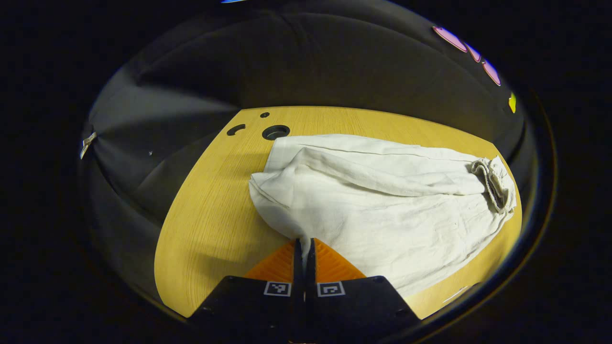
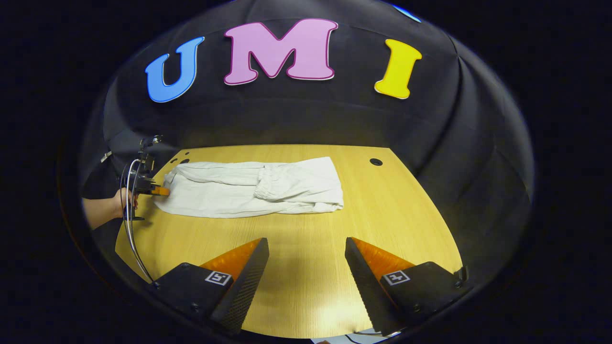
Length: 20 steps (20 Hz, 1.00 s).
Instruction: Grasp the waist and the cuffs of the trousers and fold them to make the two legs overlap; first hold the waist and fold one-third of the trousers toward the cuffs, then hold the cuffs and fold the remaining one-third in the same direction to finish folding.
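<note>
White trousers [image 1: 382, 210] lie on the wooden table [image 1: 215, 215]. Their elastic waist [image 1: 492, 184] is folded over onto the legs. My left gripper [image 1: 304, 243] is shut, with a pinch of cloth from the near cuff end between its fingertips. In the right gripper view the trousers [image 2: 229, 191] stretch across the far half of the table [image 2: 306, 277], the gathered waist [image 2: 265, 186] lying near their middle. There the left gripper [image 2: 155, 190] grips their left end. My right gripper [image 2: 306, 248] is open above bare table, well short of the cloth.
A round hole [image 1: 276, 132] and smaller cut-outs sit in the table beyond the cuffs; another hole [image 2: 376, 162] is at the far right corner. A hand [image 2: 103, 210] holds the left gripper, with cables [image 2: 131, 229] looping below it. Black cloth walls surround the table.
</note>
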Tool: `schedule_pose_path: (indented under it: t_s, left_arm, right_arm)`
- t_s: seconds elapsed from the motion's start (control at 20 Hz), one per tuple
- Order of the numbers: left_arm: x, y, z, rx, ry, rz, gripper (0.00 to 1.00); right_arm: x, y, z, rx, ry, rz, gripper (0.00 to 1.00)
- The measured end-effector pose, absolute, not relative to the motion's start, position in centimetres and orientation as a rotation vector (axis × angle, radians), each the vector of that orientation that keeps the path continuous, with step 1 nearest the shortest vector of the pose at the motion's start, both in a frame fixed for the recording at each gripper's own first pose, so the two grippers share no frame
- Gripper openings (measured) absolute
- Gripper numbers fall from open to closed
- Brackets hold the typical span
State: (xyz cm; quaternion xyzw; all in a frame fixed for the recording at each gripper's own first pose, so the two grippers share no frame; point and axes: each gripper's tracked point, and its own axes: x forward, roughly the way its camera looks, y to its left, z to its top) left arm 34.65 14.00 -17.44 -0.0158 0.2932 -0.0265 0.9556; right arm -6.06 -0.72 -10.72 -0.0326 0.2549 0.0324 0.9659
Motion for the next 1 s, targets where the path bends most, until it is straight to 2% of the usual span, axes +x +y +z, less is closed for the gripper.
schedule_pose_path:
  t_s: [0.45, 0.9, 0.95, 1.0]
  left_arm:
    - [32.8, 7.5, -6.1, -0.046, 0.404, -0.164, 0.05]
    - [31.0, -5.2, 3.5, -0.148, 0.296, -0.23, 0.05]
    - [30.6, -7.0, 4.1, -0.152, 0.287, -0.239, 0.02]
    - [30.6, -9.0, 4.8, -0.156, 0.285, -0.252, 0.05]
  right_arm:
    - [-9.4, -6.7, -12.2, 0.086, 0.518, -0.065, 0.98]
    - [-5.8, -14.0, -10.9, 0.104, 0.466, -0.027, 0.98]
    - [-5.4, -14.8, -10.8, 0.098, 0.464, -0.019, 0.99]
    - [-5.1, -15.7, -10.8, 0.097, 0.464, -0.01, 0.99]
